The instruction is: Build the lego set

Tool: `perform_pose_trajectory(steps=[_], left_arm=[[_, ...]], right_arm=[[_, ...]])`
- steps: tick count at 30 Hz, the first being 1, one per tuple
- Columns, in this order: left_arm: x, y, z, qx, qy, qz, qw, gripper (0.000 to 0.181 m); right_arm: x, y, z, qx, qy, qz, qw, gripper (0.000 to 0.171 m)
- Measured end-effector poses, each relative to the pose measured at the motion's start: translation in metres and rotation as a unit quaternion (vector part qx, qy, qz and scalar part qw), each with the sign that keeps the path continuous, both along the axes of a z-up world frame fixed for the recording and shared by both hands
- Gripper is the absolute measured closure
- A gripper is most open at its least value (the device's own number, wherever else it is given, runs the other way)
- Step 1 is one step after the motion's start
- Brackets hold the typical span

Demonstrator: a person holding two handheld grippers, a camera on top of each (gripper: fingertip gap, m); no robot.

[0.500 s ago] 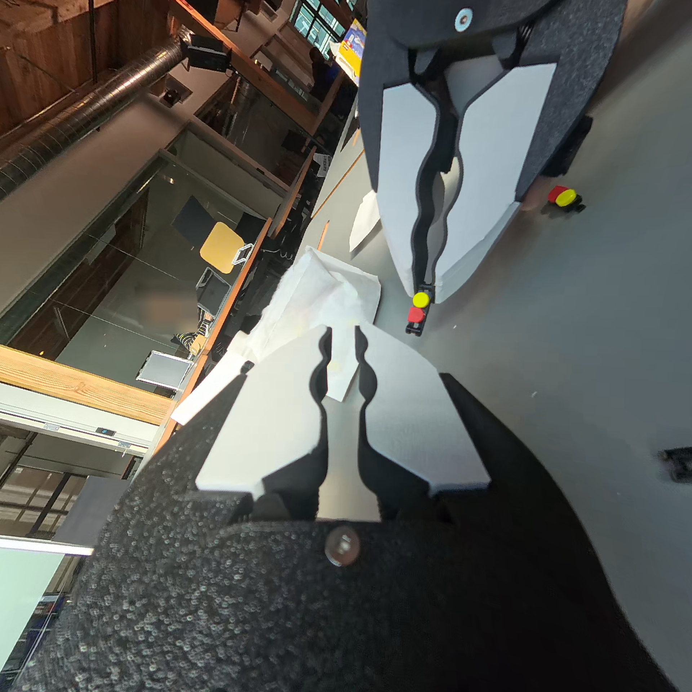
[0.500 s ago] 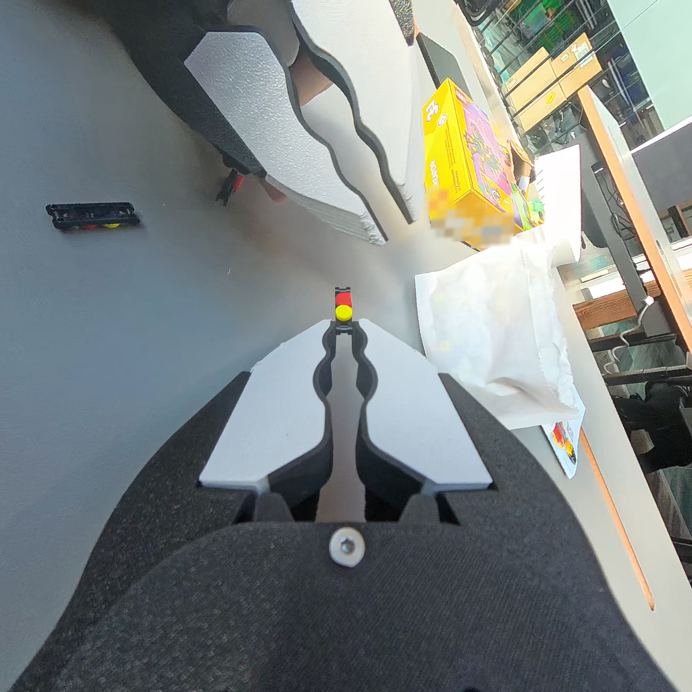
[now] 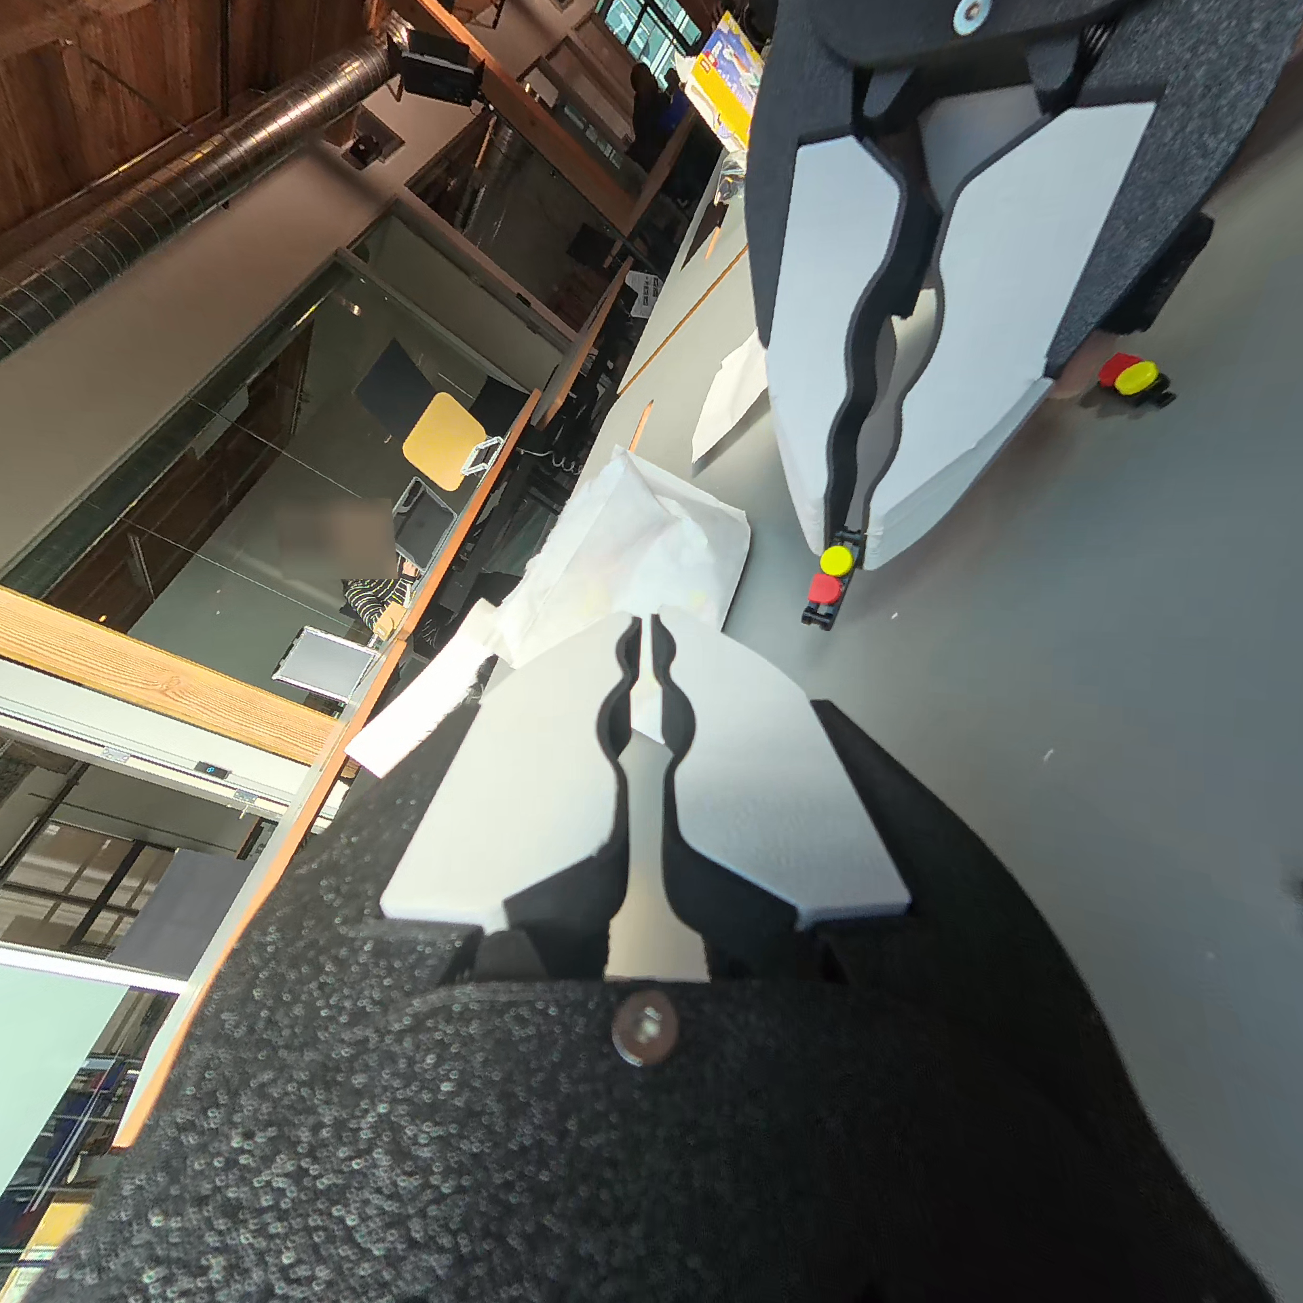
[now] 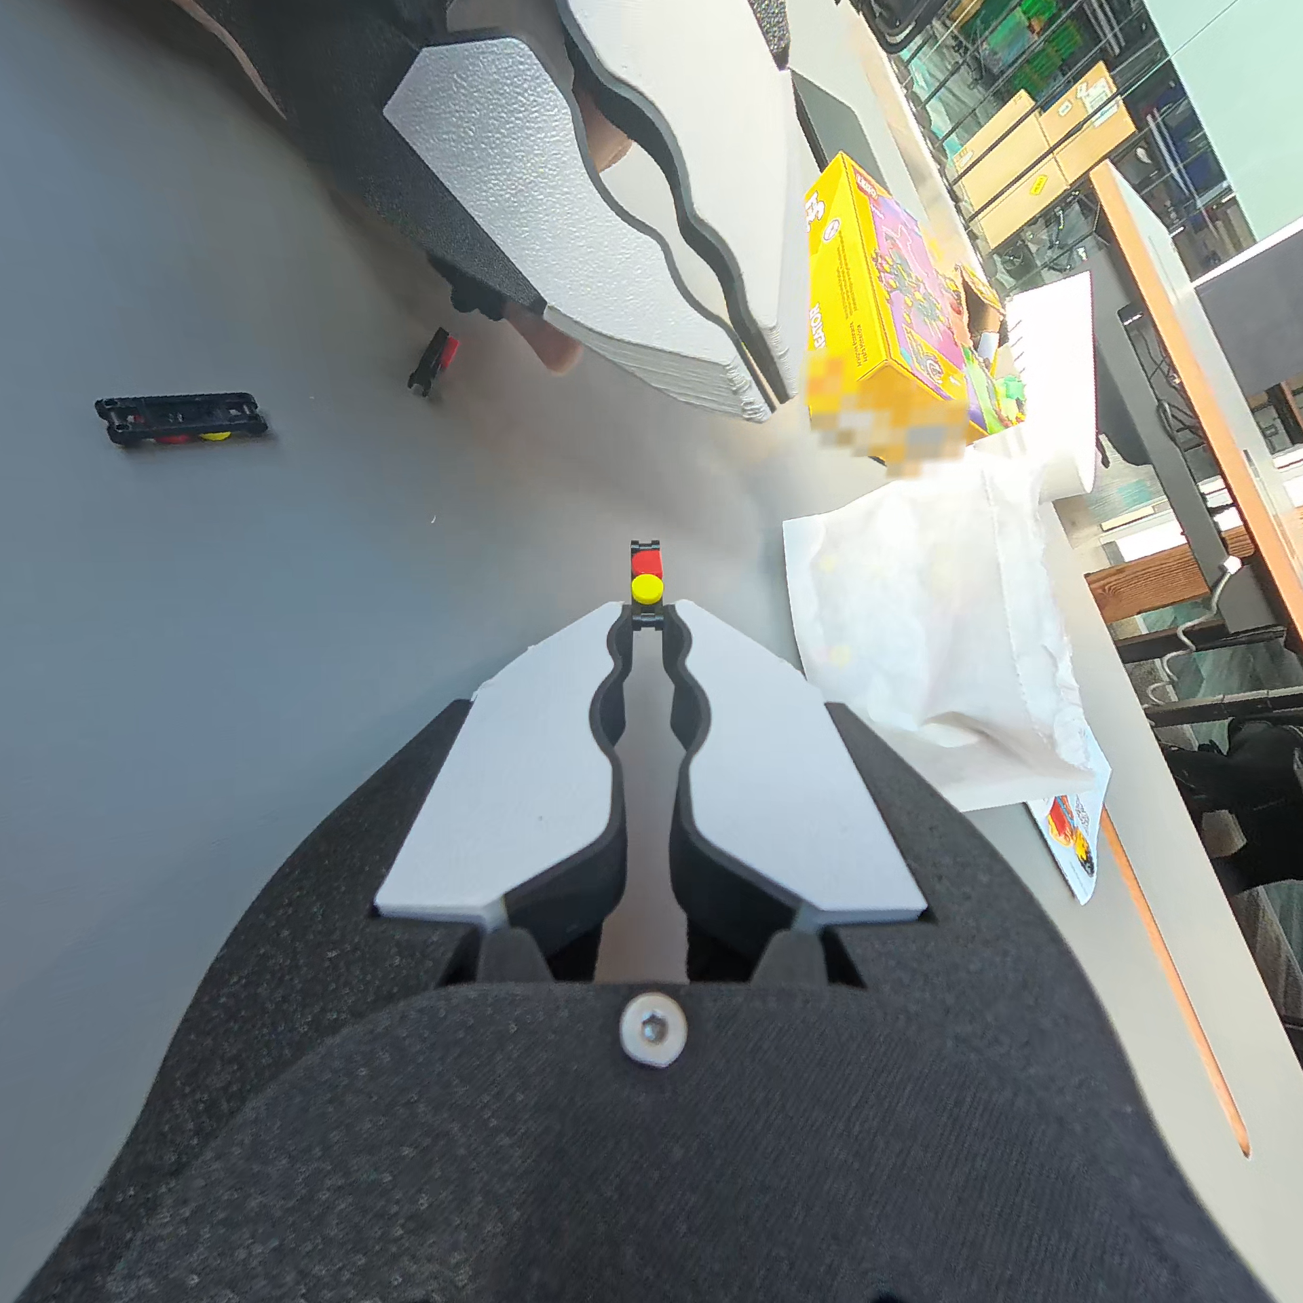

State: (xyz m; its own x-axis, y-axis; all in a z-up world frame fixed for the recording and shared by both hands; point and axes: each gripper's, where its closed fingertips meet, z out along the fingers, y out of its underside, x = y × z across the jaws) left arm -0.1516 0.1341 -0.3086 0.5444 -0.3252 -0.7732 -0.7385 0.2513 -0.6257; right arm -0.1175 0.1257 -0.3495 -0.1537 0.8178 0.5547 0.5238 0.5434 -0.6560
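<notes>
My right gripper (image 4: 646,620) is shut on the end of a small black lego piece (image 4: 646,585) that carries a yellow and a red round tile. It holds the piece just above the grey table (image 4: 282,634). The left wrist view shows the same gripper (image 3: 849,543) and piece (image 3: 832,582) at the upper right. My left gripper (image 3: 646,620) is shut and empty, its tips toward the white paper bag (image 3: 634,550). It also shows at the top of the right wrist view (image 4: 772,402).
A black frame piece (image 4: 180,417) with red and yellow tiles lies at the left. A small black and red piece (image 4: 433,358) lies near it, and shows in the left wrist view (image 3: 1132,377). A yellow box (image 4: 881,303), the bag (image 4: 931,634) and a booklet (image 4: 1072,839) lie at the right. Spacing between my two grippers at the tips: around 6 cm.
My left gripper's fingers have closed from a small gap to nearly touching. The right gripper still holds the piece and has shifted only slightly.
</notes>
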Motion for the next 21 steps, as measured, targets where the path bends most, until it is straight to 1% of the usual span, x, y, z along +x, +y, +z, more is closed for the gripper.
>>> perform_pose_trajectory(steps=[2, 11, 21], left_arm=[[-0.0022, 0.0007, 0.0001, -0.006, -0.007, 0.003, 1.0, 0.175], [-0.0092, 0.0017, 0.0075, 0.0, -0.038, 0.012, 0.999, 0.169], [-0.0055, 0.0002, 0.0045, 0.015, -0.002, 0.01, 1.0, 0.173]], right_arm=[[0.0, 0.0, 0.0009, -0.002, 0.002, 0.0, 1.0, 0.164], [-0.0004, 0.0004, 0.0028, -0.008, 0.009, -0.002, 1.0, 0.164], [-0.0001, 0.0024, 0.0053, -0.011, 0.017, -0.007, 1.0, 0.163]])
